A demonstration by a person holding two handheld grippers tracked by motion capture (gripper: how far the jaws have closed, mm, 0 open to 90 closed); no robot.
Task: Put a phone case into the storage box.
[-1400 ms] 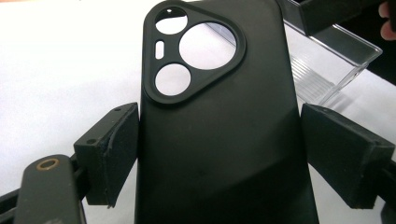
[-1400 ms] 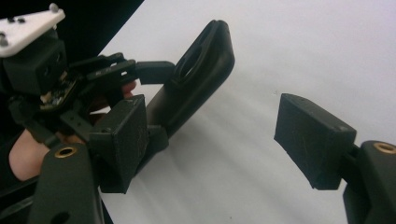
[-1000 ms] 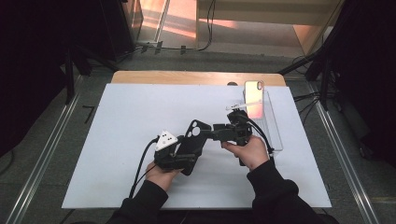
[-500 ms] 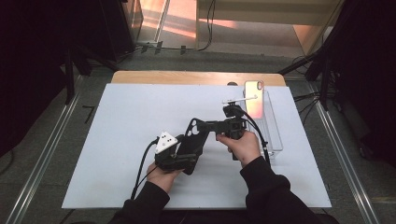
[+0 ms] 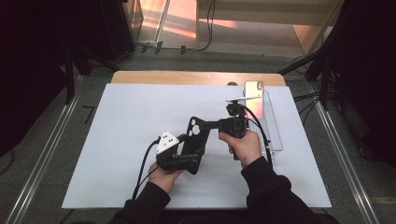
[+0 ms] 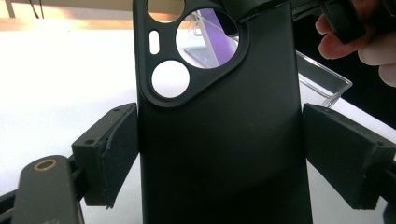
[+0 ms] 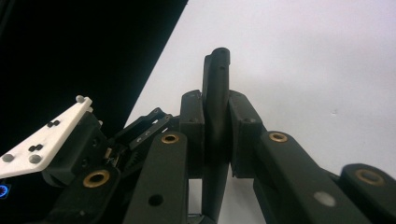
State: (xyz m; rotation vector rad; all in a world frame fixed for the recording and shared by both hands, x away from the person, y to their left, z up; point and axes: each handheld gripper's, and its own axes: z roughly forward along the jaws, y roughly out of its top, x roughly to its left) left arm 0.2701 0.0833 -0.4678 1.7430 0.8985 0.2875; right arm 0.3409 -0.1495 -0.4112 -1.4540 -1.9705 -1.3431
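Left of centre in the high view, your left gripper [image 5: 189, 156] has the black phone case [image 5: 194, 142] by its lower part. In the left gripper view the jaws stand wide, one pad against each long edge of the case [image 6: 219, 140]. That is a grip across the full width, so a twist from either hand could bow the thin shell or pop it loose.

At the middle of the frame, your right gripper [image 5: 210, 125] reaches leftward to the case's top corner. In the right gripper view its jaws are nearly closed, pinching the case's thin edge [image 7: 215, 116]. Pull the hands apart and the case may slip out of one grip.

At the right side, a phone [image 5: 253, 95] leans in a clear stand [image 5: 272, 123], near your right hand [image 5: 243, 145]; a careless swing could knock it over.
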